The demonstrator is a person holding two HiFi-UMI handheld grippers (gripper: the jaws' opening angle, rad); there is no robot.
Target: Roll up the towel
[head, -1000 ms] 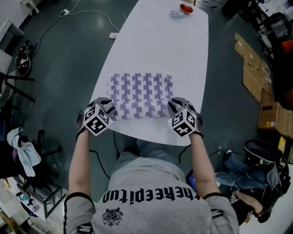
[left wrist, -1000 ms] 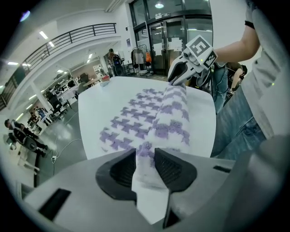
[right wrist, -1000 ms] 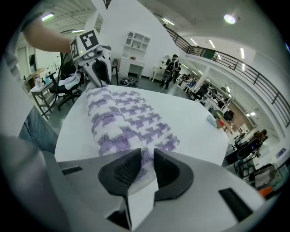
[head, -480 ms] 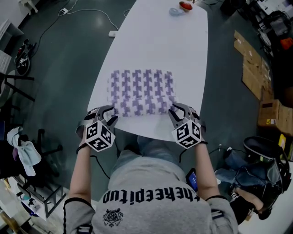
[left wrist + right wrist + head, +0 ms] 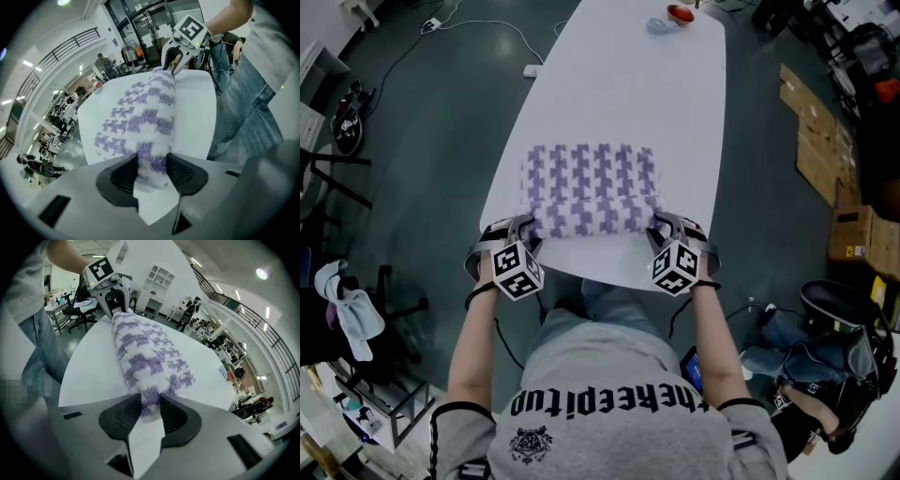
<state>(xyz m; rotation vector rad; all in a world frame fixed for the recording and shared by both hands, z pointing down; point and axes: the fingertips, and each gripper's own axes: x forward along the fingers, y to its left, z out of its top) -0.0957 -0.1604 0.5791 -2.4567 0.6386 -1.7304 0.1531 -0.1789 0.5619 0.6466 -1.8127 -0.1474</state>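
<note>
Both ends of the towel [image 5: 592,192] sit between your jaws, with the left gripper [image 5: 523,230] and right gripper [image 5: 667,228] equally near and the roll lying crosswise between them. Your jaws have just been opening, and the pads seem slack around the fabric.

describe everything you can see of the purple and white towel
The fluffy white towel with purple houndstooth checks lies on the white table near its close end. Its near edge is rolled into a tube; the rest lies flat. The roll's ends sit between the jaws of the left gripper and right gripper, which have just been opening, pile touching the pads.
</note>
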